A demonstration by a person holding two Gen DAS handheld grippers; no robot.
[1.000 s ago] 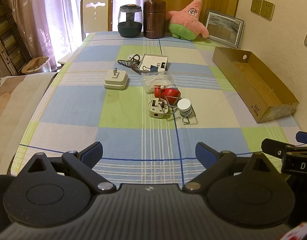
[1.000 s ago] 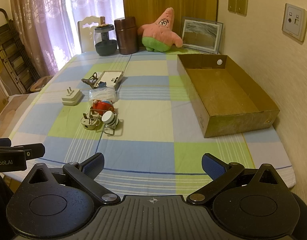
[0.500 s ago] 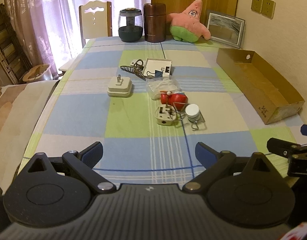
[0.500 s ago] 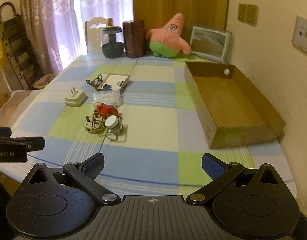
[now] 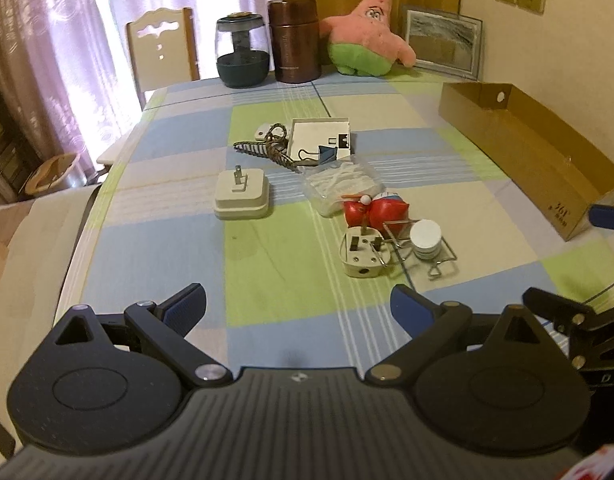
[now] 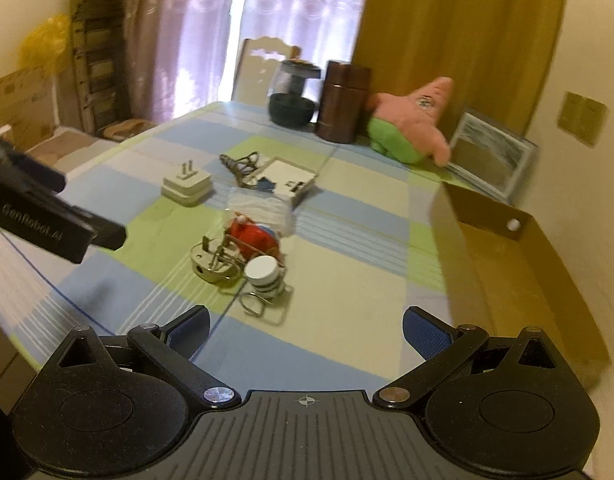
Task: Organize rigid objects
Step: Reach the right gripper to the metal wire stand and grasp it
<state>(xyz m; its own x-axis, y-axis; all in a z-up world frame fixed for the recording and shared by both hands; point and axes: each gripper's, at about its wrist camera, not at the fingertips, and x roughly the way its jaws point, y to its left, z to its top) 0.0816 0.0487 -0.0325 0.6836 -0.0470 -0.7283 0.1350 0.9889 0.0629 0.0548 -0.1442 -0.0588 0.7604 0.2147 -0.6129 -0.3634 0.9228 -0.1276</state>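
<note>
Blue-padded fingers point(image 5: 187, 308) of the left gripper point(image 5: 298, 309) and right gripper point(image 6: 305, 331) spread wide, empty, above the checked worktop point(image 5: 275, 272); plugs and clips point(image 5: 363, 256) lie mid-cloth. Only the right view shows the cardboard box point(image 6: 519, 280) floor.

2 plugs point(image 5: 240, 194), 1 box point(image 5: 547, 148).

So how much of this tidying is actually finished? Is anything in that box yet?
Nothing looks done: what shows of the brown cardboard box holds nothing. Both the left gripper and the right gripper are open and hold nothing. Left on the checked tablecloth: the square white plug adapter, round white three-pin plug, red toy and the rest of the pile.
</note>
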